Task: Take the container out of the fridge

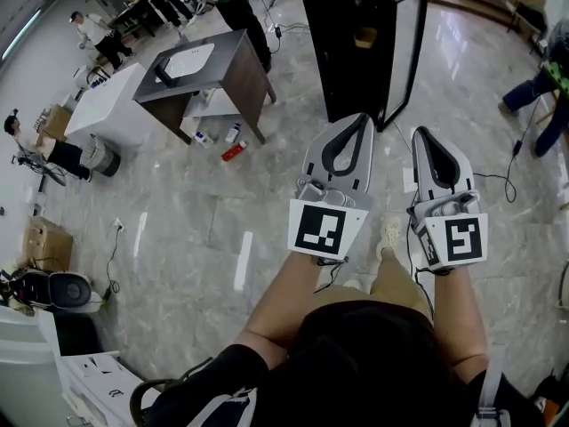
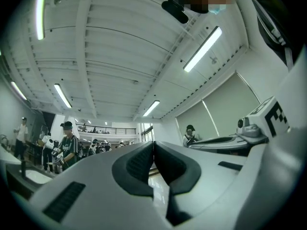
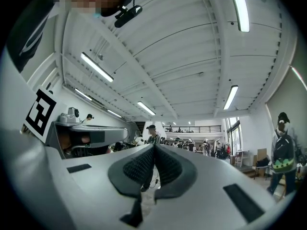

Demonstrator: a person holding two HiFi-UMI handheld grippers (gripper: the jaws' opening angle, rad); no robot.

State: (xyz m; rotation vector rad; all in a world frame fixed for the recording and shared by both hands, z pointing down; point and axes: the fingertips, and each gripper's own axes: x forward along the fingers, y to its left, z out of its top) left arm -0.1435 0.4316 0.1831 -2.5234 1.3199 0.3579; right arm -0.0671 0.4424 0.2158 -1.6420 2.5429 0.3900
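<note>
A tall black fridge (image 1: 342, 56) stands ahead on the marble floor, its door (image 1: 406, 47) swung open to the right. Inside on a shelf sits a small yellow container (image 1: 365, 36), dim and hard to make out. My left gripper (image 1: 355, 121) and right gripper (image 1: 418, 134) are held side by side at waist height, pointing toward the fridge and well short of it. Both are shut with nothing between the jaws. In the left gripper view the left gripper (image 2: 153, 143) has its pads pressed together. The right gripper (image 3: 153, 147) looks the same in its own view. Both of these views look up at the ceiling.
A dark table with a white sink (image 1: 203, 68) and a white counter (image 1: 105, 107) stand to the left of the fridge. Bottles (image 1: 233, 142) lie on the floor by the table legs. A cable (image 1: 508, 178) trails at right near a person (image 1: 535, 89). More people stand at the back left.
</note>
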